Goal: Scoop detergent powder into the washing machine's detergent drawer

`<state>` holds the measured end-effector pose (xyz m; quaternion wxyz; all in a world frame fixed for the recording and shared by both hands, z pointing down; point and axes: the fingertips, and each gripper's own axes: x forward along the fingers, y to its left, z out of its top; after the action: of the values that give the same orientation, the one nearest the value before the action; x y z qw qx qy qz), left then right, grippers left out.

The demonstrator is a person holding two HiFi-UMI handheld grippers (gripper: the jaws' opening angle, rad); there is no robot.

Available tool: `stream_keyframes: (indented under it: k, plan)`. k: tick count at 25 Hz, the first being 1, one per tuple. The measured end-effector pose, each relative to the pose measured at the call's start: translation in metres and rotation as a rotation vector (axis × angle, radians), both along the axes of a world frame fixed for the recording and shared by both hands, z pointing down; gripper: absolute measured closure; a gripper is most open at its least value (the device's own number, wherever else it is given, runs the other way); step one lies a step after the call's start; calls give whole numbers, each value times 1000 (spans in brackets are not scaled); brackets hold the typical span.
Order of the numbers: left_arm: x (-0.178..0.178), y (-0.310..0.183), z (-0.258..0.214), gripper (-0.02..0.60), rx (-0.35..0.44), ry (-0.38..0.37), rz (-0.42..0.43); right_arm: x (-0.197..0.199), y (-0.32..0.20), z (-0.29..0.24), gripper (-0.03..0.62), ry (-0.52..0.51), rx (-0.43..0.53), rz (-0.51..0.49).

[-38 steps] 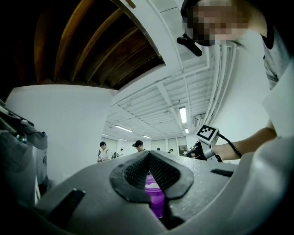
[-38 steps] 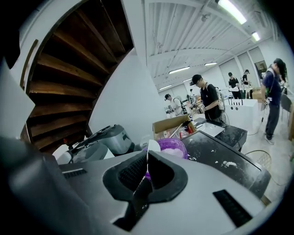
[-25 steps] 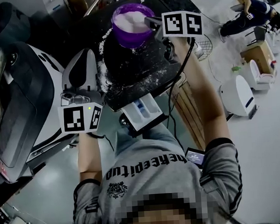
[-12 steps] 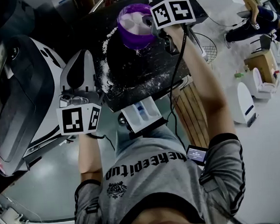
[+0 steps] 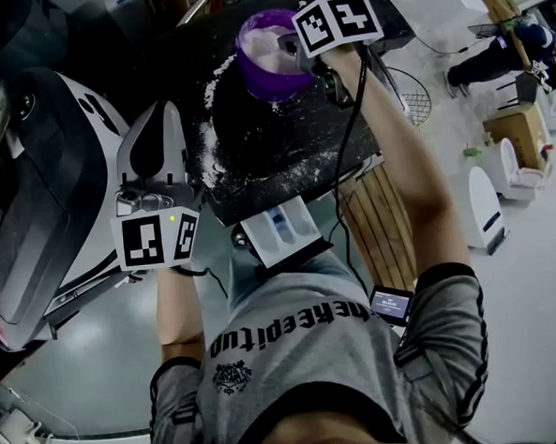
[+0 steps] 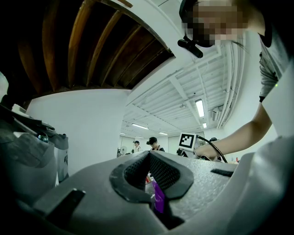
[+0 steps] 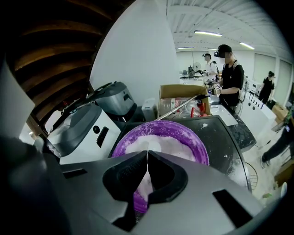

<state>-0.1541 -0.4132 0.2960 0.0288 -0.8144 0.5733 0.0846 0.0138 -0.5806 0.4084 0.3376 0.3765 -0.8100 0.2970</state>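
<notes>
Right gripper point(image 7: 147, 153): jaws closed, tips over powder point(image 7: 167, 148) in purple bowl point(image 7: 195, 140), upper centre of head view. Detergent drawer point(image 5: 280, 227): open, mid-frame, well apart. Left gripper point(image 6: 149, 154): closed, empty

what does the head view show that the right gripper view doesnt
Only the head view: the detergent drawer pulled out below the black top, and the person's grey shirt beneath it. Only the right gripper view: the right claw seen close, its tips together just above the powder, and a standing person in a black cap in the background. Both: the purple bowl filled with white powder, and spilled powder on the black top.
</notes>
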Motion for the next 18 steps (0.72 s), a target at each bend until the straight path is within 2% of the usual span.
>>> stream_keyframes:
  k: [11, 18]
  plan:
    - [-3, -3, -1, 578, 4, 9, 11, -21, 16, -3, 588, -80, -81, -41]
    - [-9, 2, -3, 578, 10, 9, 15, -14, 17, -10, 588, -149, -90, 29]
